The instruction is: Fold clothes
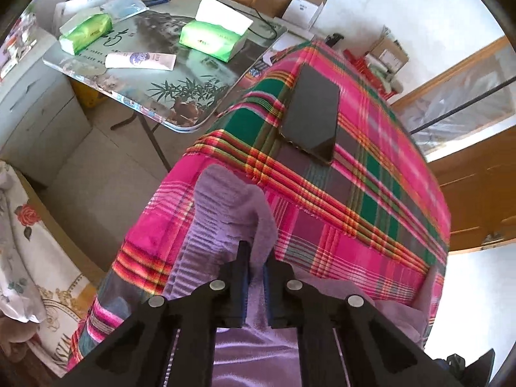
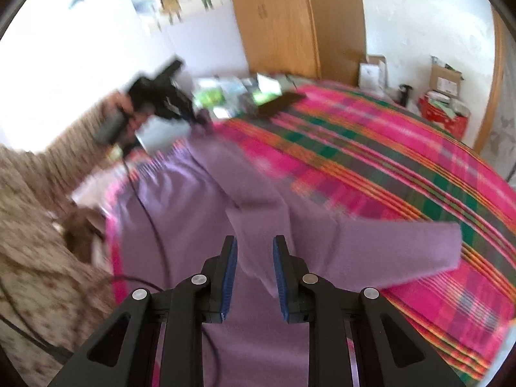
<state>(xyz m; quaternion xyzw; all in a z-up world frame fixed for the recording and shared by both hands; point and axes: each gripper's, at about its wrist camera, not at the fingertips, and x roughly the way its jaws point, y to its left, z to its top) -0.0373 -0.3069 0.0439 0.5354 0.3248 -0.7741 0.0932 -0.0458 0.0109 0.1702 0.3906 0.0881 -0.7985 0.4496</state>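
A purple knit garment [image 2: 200, 200] lies spread over the near corner of a bed covered in a pink and green plaid sheet [image 1: 371, 193]. My left gripper [image 1: 258, 258] is shut on a raised fold of the garment [image 1: 232, 200] near its ribbed edge, at the bed's corner. In the right wrist view the left gripper [image 2: 196, 117] shows blurred at the far left, held by a hand, with purple cloth at its tip. My right gripper [image 2: 254, 243] stands over the garment's middle, and a thick fold fills the gap between its blue pads [image 2: 230, 267]. One sleeve [image 2: 419, 251] lies out to the right.
A dark phone [image 1: 312, 113] lies on the sheet beyond the garment. A folding table [image 1: 180, 96] with green tissue packs [image 1: 209, 37] stands beside the bed. A person's patterned sleeve [image 2: 38, 242] and a black cable [image 2: 151, 219] are at the left. A wooden wardrobe [image 2: 290, 22] stands behind.
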